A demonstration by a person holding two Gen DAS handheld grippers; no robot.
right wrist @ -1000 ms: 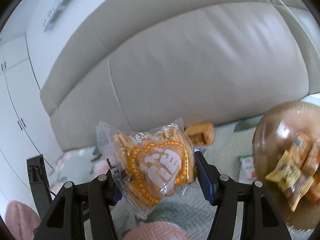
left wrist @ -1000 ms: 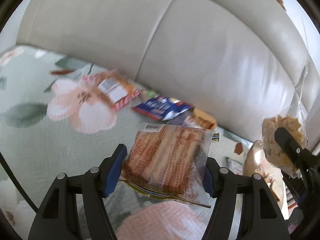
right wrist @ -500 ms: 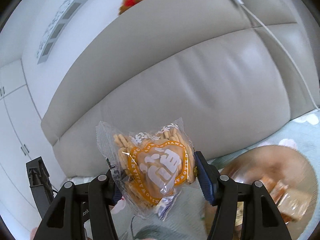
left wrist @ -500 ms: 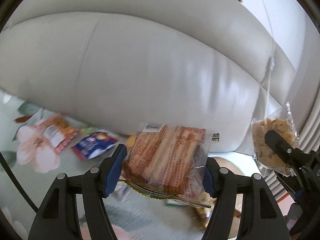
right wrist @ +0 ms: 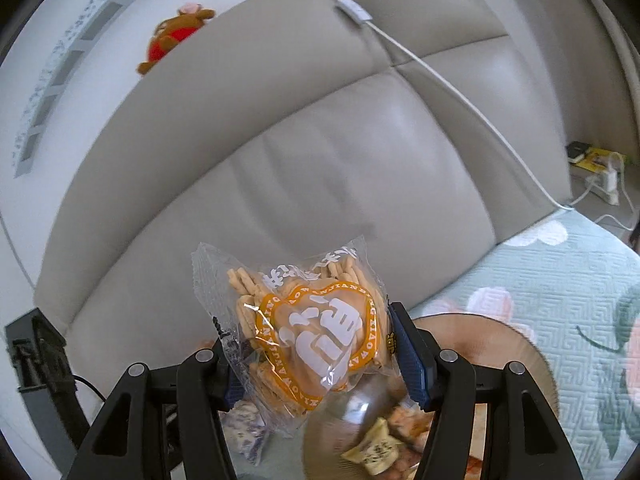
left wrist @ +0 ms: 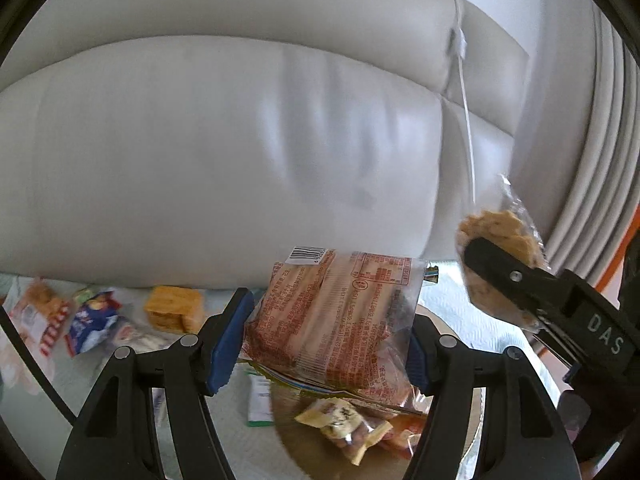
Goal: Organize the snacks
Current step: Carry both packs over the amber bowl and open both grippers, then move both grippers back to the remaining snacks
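My left gripper (left wrist: 322, 340) is shut on a clear packet of brown biscuit sticks with red print (left wrist: 332, 320), held above a tan round bowl (left wrist: 296, 436) that holds several small snack packs. My right gripper (right wrist: 320, 356) is shut on a clear bag of crackers with an orange ring logo (right wrist: 304, 328), held over the same bowl (right wrist: 532, 356). The right gripper and its cracker bag (left wrist: 496, 236) also show at the right of the left wrist view.
Loose snacks lie on the floral sofa cover to the left: a yellow cracker pack (left wrist: 172, 308), a blue packet (left wrist: 90, 320) and a red-striped packet (left wrist: 36, 316). The grey sofa back (left wrist: 240, 152) fills the background. A white cable (right wrist: 440, 80) crosses it.
Both grippers have swung to the right with their packets. The bowl with snack packs now lies directly below both of them, and the loose snacks have shifted to the far left.
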